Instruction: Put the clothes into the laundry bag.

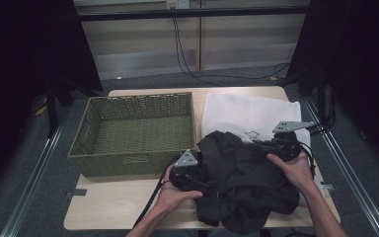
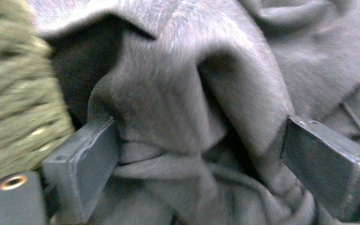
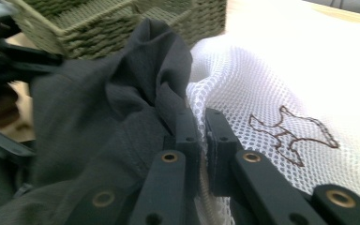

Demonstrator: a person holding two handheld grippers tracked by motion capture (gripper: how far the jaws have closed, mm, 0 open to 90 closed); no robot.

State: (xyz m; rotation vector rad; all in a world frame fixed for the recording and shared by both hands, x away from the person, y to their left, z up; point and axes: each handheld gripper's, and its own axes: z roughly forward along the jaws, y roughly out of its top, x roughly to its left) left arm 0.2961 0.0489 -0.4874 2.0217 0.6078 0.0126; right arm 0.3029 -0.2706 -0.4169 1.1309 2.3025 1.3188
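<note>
The dark garment (image 1: pixel 242 180) lies crumpled on the table (image 1: pixel 113 207), right of the basket (image 1: pixel 135 131). Left gripper (image 2: pixel 199 154) – fingers spread wide, cloth bunched between them, hand low. Right gripper (image 3: pixel 201 133) – fingers pinched on the white mesh bag (image 3: pixel 281 93) beside the garment.

Basket (image 1: pixel 135 133): left on the table (image 1: pixel 118 205).
Mesh bag (image 1: pixel 249 116): right of basket.
Garment (image 1: pixel 242 182): before the bag, overlapping its near edge.

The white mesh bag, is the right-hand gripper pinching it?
Touching. In the right gripper view the right gripper has its jaws closed on an edge of the white mesh bag, with mesh showing in the narrow slit between them.
</note>
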